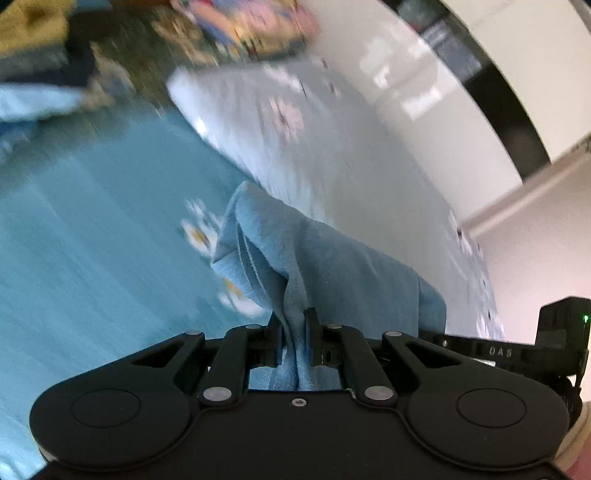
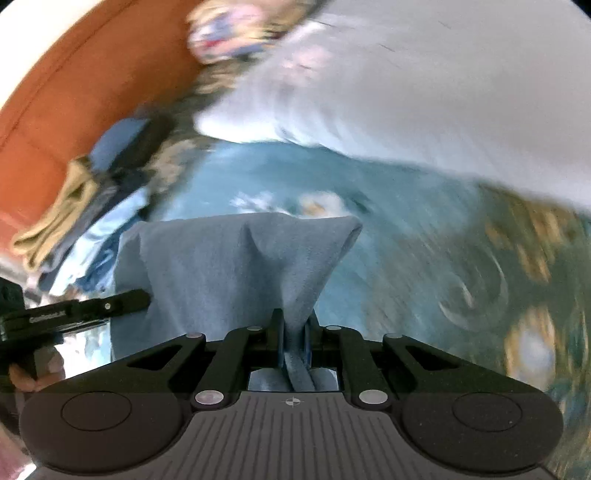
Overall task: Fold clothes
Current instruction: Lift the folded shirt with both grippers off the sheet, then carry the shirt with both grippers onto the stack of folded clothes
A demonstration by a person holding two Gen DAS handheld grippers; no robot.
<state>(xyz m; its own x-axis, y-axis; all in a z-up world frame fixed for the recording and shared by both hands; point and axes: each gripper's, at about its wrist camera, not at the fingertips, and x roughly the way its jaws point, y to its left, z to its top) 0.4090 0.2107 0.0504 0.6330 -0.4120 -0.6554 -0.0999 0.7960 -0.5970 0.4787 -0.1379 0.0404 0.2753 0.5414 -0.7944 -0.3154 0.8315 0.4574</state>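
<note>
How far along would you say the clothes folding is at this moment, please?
Done: a few folded pieces seem stacked in a pile beside the orange sofa, though blurred. In hand: the left gripper and right gripper are each shut on a bunched part of the light blue garment, lifted off the teal bedspread. Left: laying it flat and folding it; the crumpled colourful item looks unfolded.

A pale blue cloth (image 1: 332, 258) hangs over a teal sheet (image 1: 92, 221) printed with white-and-yellow flowers, beside a light grey sheet (image 1: 314, 147) with faint pink blooms; an orange sofa (image 2: 74, 85) backs olive, navy and blue clothes (image 2: 92, 184).
</note>
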